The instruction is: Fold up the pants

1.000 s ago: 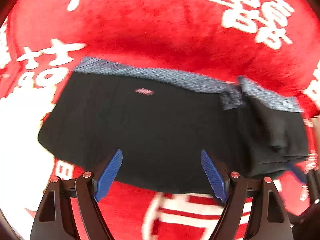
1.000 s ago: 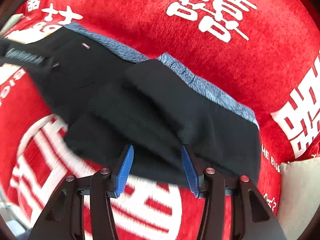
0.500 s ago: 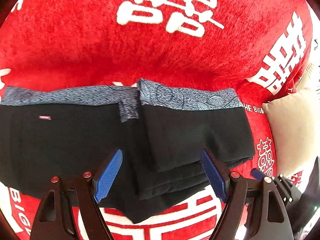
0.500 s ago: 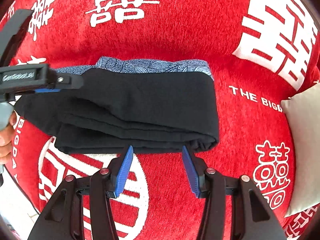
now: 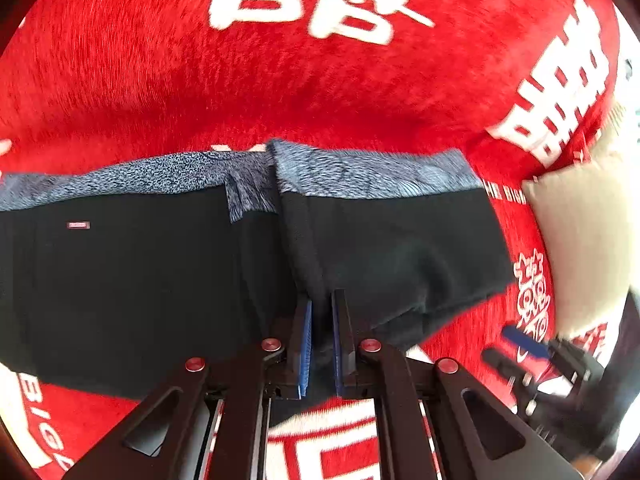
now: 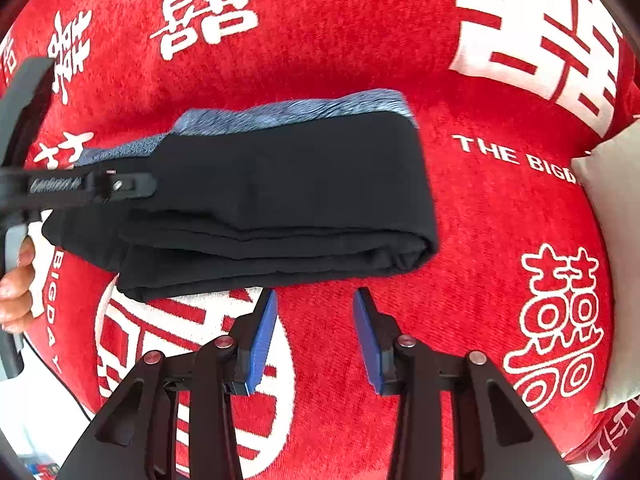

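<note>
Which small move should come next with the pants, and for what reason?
Probably lift the left gripper and carry its layer sideways over the unfolded part of the pants. Its jaws have just closed on the near edge of the folded layer, while the right gripper stands open over the red cloth, holding nothing.

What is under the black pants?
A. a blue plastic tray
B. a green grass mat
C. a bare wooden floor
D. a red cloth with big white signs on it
D: the black pants lie folded on a red cloth covered in large white signs, which shows all around them in both wrist views.
</note>
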A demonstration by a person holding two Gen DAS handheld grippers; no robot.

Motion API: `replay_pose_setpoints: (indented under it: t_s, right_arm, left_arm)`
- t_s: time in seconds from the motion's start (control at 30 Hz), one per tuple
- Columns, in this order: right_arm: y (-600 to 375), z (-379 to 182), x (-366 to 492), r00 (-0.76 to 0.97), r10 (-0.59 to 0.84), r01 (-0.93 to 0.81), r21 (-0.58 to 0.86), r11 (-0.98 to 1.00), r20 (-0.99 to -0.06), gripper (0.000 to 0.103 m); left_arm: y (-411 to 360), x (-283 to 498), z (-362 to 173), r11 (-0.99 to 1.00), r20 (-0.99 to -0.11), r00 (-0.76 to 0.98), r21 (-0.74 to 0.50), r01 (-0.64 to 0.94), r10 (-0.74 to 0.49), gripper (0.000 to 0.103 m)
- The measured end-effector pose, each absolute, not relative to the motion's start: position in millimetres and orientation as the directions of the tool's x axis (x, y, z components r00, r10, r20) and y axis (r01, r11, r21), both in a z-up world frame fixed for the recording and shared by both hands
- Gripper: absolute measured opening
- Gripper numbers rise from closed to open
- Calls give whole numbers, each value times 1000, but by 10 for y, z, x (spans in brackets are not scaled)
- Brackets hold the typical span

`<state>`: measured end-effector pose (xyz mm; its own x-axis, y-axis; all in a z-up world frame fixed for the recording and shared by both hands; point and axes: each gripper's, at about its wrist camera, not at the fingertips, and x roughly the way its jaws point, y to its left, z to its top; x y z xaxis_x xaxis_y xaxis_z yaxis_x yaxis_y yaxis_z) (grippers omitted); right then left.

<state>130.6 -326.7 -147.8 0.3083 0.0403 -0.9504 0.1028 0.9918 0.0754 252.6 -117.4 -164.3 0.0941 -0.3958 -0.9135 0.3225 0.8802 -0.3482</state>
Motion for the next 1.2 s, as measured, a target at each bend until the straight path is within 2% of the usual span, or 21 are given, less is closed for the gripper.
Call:
replay_pose_setpoints:
  t_s: [0.33,0.7,0.73,0.8,0.83,0.87,0.93,1.2]
  right_arm:
    - [-3610,-1407,1385,318,2,172,60,983,-948,43]
    - [-3835,-1481,2411,368,11,195,89,977,-930,43]
    - [-3773,-1553,2464,350,19,176,86,981,-936,44]
    - [-3609,-1766,2492,297,-40,127,-2,992,-954,49]
    - [-3520,-1850,2474,279,-79,91,-55,994,-957,51]
    - [-3403,-1891,2419,282,-128,43,-121,992,-951,51]
    - [-3275,-1847,2330,298,-126,-5,-133,991,-946,51]
    - [-2866,-1534,2193,309,84,-59,69,996,-947,51]
  left_arm:
    - [-1129,2234,-1909,896,-933,92,-302,326,-348,10]
    - [-1255,2267,-1774,924,-944,160,-231,305,-289,11]
    - [-1260,2266,-1774,927,-946,161,-224,302,-281,14]
    - [-1268,2260,-1757,935,-950,174,-201,291,-258,50]
    - [-1255,2245,-1710,944,-949,205,-178,278,-239,78]
    - [-1244,2228,-1655,948,-943,239,-166,271,-234,81]
    - [-1217,2219,-1596,946,-939,245,-171,276,-241,81]
    - [-965,2133,-1571,967,-952,237,-146,210,-195,81]
